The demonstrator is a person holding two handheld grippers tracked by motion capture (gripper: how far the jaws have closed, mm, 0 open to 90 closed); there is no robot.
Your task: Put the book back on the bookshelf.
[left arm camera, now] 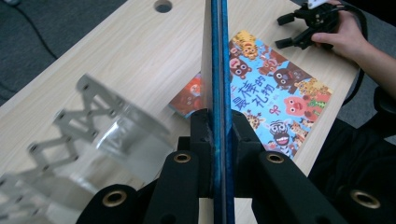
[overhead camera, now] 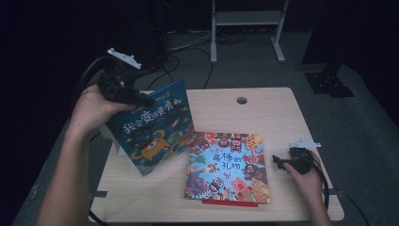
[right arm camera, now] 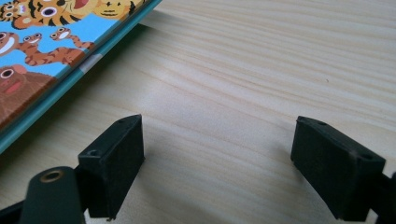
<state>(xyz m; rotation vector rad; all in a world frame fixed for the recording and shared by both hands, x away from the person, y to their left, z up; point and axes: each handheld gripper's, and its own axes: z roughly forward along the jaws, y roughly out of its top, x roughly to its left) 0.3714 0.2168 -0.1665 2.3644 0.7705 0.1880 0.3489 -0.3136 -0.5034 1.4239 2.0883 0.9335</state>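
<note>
A: High view first: how much open room is around the flat book (overhead camera: 228, 167)?

B: Bare tabletop (overhead camera: 277, 110) lies beyond it and to its right. Its near edge sits just inside the tabletop's front rim.

A: And the blue book (overhead camera: 153, 125)?

B: Left of the flat book, lifted and tilted, its lower corner near the wood. The left tool (overhead camera: 141, 100) is clamped on its top edge.

A: Any writing?

B: Large Chinese characters on both covers; the small print is too blurred to read.

A: The right tool (overhead camera: 281, 163)?

B: Just right of the flat book, jaws apart with bare wood between them. The person's hand covers part of its body.
</note>
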